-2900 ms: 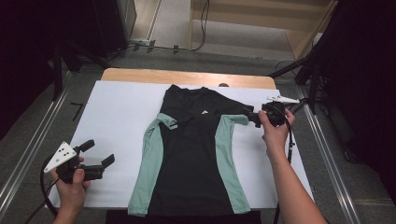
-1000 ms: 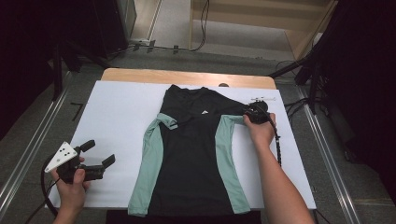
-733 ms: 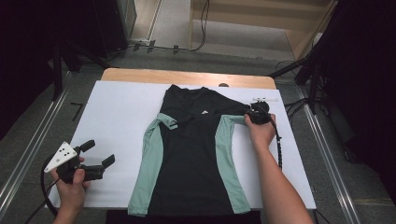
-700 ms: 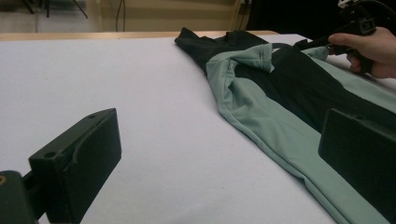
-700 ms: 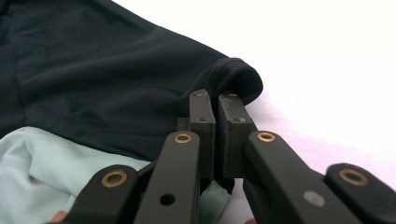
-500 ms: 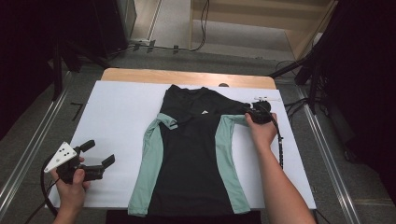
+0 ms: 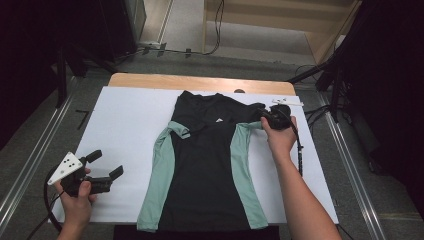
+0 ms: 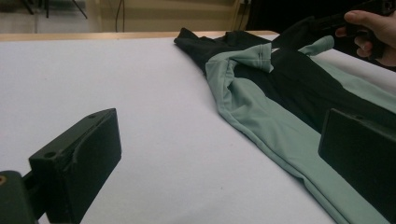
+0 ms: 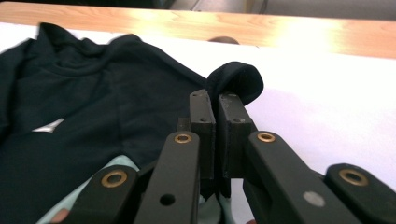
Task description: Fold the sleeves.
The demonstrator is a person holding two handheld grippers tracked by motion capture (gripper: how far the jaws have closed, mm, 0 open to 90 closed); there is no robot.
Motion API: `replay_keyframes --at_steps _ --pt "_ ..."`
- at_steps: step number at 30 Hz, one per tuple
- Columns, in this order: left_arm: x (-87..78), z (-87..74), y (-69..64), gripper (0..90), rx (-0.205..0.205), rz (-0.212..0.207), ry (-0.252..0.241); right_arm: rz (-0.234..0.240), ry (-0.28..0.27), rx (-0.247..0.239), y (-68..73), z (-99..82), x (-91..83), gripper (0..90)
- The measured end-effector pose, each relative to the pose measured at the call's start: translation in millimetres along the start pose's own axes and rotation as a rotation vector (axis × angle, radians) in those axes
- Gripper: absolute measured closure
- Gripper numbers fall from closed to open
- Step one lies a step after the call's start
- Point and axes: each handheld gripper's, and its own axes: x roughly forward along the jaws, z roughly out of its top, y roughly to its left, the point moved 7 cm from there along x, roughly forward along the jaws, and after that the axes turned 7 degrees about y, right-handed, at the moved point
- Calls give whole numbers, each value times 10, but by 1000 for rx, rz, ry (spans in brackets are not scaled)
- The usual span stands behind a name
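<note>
Shirt (image 7: 207, 170), black w/ mint side panels, lies flat mid-table on white sheet (image 7: 125, 130). Right gripper (image 7: 267, 119), arm stretched fwd, jaws clamped on black sleeve fold (image 9: 236, 81). Left gripper (image 7: 102, 172) rests near table's edge, jaws wide apart, holding nothing.

Both forearms are bare — no sleeves. The left gripper (image 7: 102, 167) is black, with square flat pads, a grey three-cornered plate dotted black at its 9 o'clock and a looping black cable. The right gripper (image 9: 215, 109) is black too — brass-ringed pivots, small screw holes.
</note>
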Motion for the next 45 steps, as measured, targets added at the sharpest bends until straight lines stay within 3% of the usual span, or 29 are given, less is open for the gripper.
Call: replay_keyframes --at_steps 24,45 --pt "5 -3 -4 0 0 -1 1 128 -67 -109 655 277 -179 837" --pt "0 -3 -8 0 3 -4 2 188 -13 -221 1118 166 -51 834"
